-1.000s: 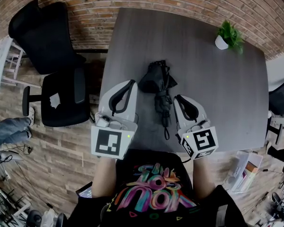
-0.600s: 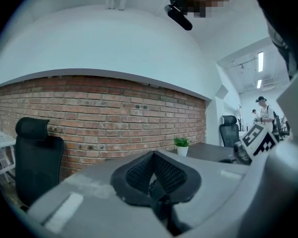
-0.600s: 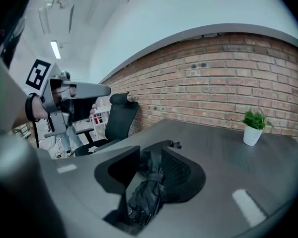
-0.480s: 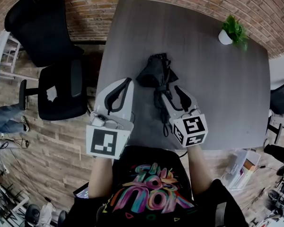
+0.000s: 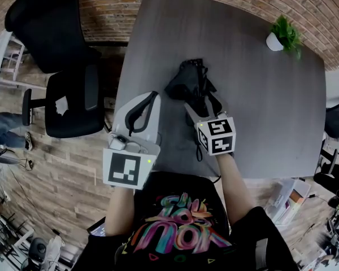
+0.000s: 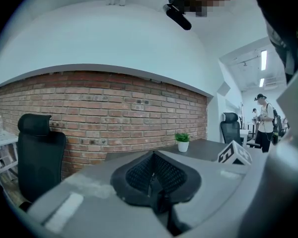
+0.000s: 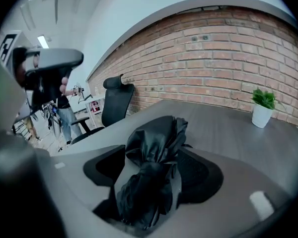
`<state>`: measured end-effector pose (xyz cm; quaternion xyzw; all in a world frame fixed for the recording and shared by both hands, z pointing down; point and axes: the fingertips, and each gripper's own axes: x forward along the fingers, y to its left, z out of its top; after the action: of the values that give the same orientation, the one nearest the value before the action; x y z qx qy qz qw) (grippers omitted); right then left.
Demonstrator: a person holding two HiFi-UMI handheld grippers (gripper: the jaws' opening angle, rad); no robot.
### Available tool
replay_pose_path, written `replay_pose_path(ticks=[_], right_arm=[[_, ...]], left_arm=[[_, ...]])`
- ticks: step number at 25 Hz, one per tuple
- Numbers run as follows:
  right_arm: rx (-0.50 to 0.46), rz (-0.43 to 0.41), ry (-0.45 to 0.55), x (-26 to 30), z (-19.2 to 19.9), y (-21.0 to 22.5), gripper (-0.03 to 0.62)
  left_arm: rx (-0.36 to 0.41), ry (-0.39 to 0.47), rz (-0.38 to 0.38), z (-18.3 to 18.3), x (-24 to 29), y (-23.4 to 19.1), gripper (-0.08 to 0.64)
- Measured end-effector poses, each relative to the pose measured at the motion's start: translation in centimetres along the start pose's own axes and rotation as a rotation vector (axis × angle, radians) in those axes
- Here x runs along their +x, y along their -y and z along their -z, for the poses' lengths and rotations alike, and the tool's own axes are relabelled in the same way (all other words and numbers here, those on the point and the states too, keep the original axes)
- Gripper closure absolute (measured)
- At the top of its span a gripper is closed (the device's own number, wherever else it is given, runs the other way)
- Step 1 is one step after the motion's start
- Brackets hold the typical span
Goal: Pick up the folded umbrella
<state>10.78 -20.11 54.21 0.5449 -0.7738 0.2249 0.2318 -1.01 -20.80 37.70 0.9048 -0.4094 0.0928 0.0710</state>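
Observation:
The folded black umbrella (image 5: 188,83) lies on the grey table (image 5: 260,95), its crumpled canopy toward the brick wall and its strap toward me. My right gripper (image 5: 203,104) is lowered over its near half. In the right gripper view its jaws are opening and the umbrella (image 7: 154,148) lies between them, with the pads standing off it on both sides. My left gripper (image 5: 151,99) hovers left of the umbrella at the table's left edge. In the left gripper view the left gripper (image 6: 153,177) has its dark pads meeting, with nothing between them.
A small potted plant (image 5: 282,35) stands at the table's far right corner. Two black office chairs (image 5: 62,55) sit left of the table by the brick wall. Boxes (image 5: 291,199) lie on the floor at the right. A person (image 6: 264,118) stands far off.
My right gripper has come down and forward over the umbrella's near end, and its jaws have spread on either side of it. The left gripper has hardly moved.

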Motion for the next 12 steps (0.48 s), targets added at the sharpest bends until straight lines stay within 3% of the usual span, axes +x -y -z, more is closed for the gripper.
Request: replay_pose_path(ticks=[12], right_arm=[[-0.029, 0.005, -0.211, 4.5, 3.5, 1.1, 0.236]], left_arm=[[-0.004, -0.002, -0.021, 0.1, 0.0, -1.0, 0.559]])
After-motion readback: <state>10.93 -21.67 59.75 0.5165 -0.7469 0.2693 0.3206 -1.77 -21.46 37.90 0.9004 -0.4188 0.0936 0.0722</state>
